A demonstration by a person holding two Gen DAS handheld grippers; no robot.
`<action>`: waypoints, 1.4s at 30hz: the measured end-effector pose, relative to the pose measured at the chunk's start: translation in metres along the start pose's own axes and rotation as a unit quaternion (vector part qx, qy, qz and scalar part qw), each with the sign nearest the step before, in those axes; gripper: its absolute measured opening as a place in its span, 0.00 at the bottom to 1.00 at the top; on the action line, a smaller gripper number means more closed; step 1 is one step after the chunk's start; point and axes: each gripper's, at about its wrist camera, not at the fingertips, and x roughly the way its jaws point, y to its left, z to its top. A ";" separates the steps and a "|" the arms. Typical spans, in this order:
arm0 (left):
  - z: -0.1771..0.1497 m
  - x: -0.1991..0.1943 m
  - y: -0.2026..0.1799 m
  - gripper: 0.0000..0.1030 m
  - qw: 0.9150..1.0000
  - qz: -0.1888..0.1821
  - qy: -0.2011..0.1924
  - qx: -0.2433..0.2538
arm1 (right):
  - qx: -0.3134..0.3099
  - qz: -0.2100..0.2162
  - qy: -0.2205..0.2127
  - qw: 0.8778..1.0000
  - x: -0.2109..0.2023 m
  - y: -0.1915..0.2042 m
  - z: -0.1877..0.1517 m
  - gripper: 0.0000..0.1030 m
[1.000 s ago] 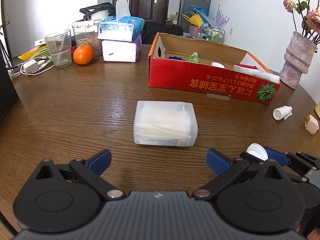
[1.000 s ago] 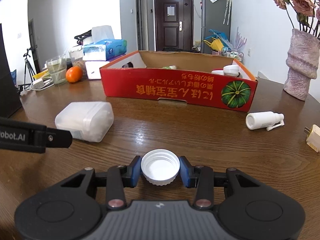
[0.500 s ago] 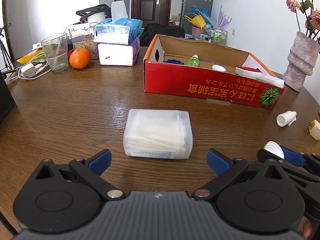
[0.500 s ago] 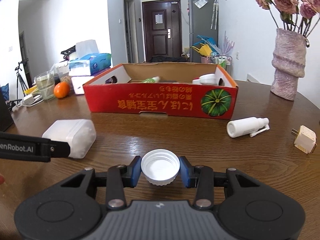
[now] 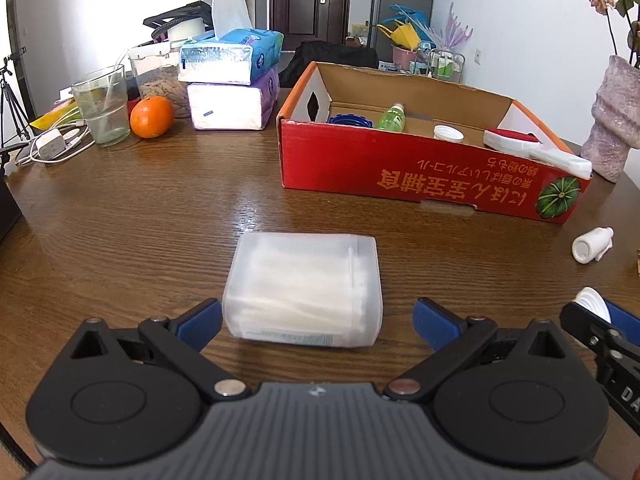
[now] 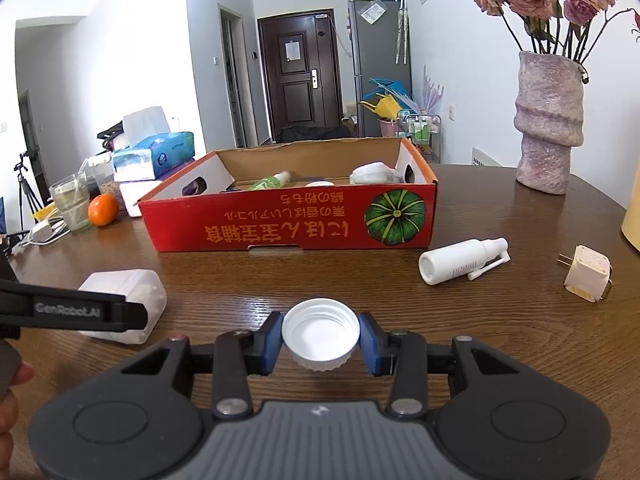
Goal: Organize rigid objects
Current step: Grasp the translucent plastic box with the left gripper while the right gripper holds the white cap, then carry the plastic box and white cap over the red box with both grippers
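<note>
My right gripper (image 6: 320, 338) is shut on a white bottle cap (image 6: 320, 330), held open side up above the wooden table (image 6: 500, 340). My left gripper (image 5: 318, 326) stands open, its blue fingertips (image 5: 200, 322) on either side of the near end of a frosted plastic box of cotton swabs (image 5: 304, 288), not pressing it. Behind stands the red cardboard box (image 5: 420, 176) holding a green bottle, a blue lid, a white cap and a white-and-red item. A white spray bottle (image 6: 464, 260) and a cream plug adapter (image 6: 588, 274) lie to the right of the cap.
A mauve vase of dried roses (image 6: 548, 120) stands at the back right. At the back left are tissue packs (image 5: 232, 80), an orange (image 5: 152, 116), a glass (image 5: 102, 110) and a charger with cables (image 5: 50, 146). A person's fingers (image 6: 12, 396) show at the left edge.
The left gripper has moved up to the swab box, which now sits between its open fingers. The right gripper with the cap has shifted and swung its view left towards the red box.
</note>
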 end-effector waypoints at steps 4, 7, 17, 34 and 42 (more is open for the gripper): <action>0.003 0.009 0.000 1.00 1.000 0.006 0.002 -0.006 | 0.002 -0.001 -0.001 1.000 -0.001 -0.001 0.000 0.38; 0.004 0.014 0.002 1.00 1.000 0.006 0.000 -0.010 | 0.003 -0.001 -0.001 1.000 0.000 -0.001 0.000 0.38; 0.001 0.021 0.000 0.81 1.000 0.019 -0.005 0.006 | 0.000 -0.003 0.000 1.000 0.001 -0.001 -0.002 0.38; -0.003 0.010 -0.002 0.81 0.999 0.017 -0.028 0.017 | -0.001 -0.002 -0.009 1.000 -0.004 0.001 -0.001 0.38; -0.002 -0.004 -0.003 0.81 0.999 0.010 -0.049 0.014 | 0.001 0.001 -0.016 1.000 -0.007 0.001 0.000 0.38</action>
